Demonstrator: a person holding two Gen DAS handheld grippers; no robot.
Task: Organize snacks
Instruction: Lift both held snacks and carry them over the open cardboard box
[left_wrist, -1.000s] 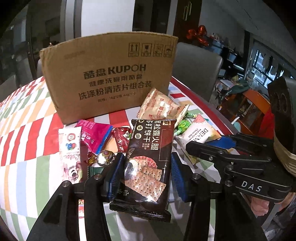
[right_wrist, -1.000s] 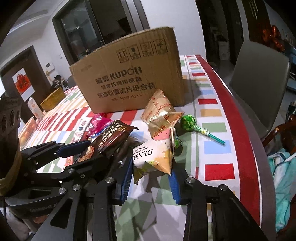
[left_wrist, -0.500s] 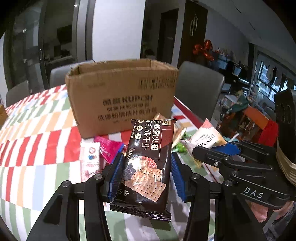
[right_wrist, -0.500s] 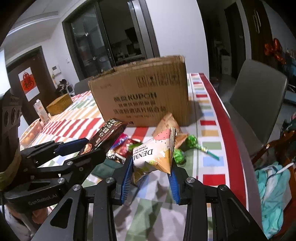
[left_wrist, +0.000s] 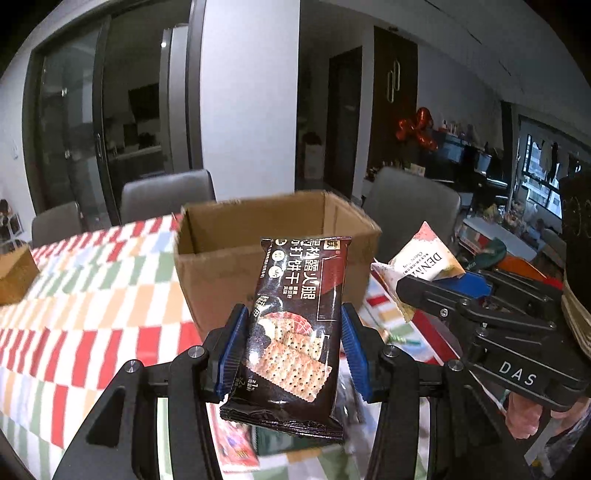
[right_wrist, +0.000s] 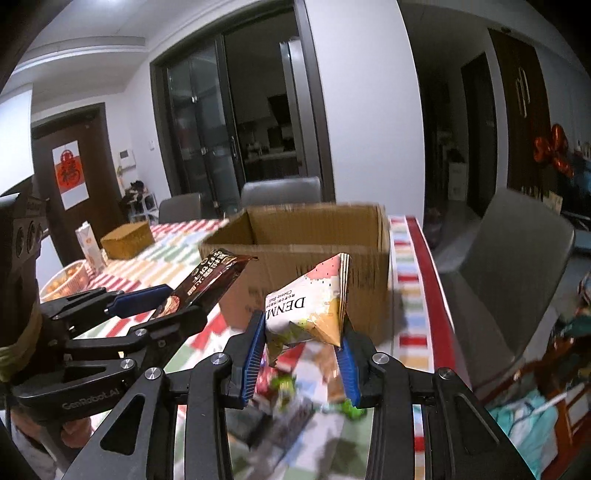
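The left gripper (left_wrist: 291, 350) is closed on a dark cracker packet (left_wrist: 295, 332), whose lower sides are pinched between the blue fingers (left_wrist: 232, 350) while its top stands upright and free above them. The right gripper (right_wrist: 301, 354) is clamped on a pale triangular snack pouch (right_wrist: 314, 310), held by its lower corners with the pointed top tilted up and to the right. Both packets are held up off the striped desk (left_wrist: 92, 295), near the open cardboard box (left_wrist: 221, 266), which stands on the desk just beyond them with its top open and its near wall facing the cameras. In the left wrist view the right gripper is seen at the right, close beside the left one, with the pouch near the box's right corner. The inner walls of the box are visible, and nothing can be seen inside from these angles. Loose snack wrappers (right_wrist: 288, 387) lie blurred on the desk below the fingers. A grey chair (right_wrist: 517, 277) stands off the desk's right edge, and two more chairs (left_wrist: 166, 195) stand beyond its far edge. A smaller brown box (right_wrist: 127, 240) sits far left on the desk, well apart from the grippers.
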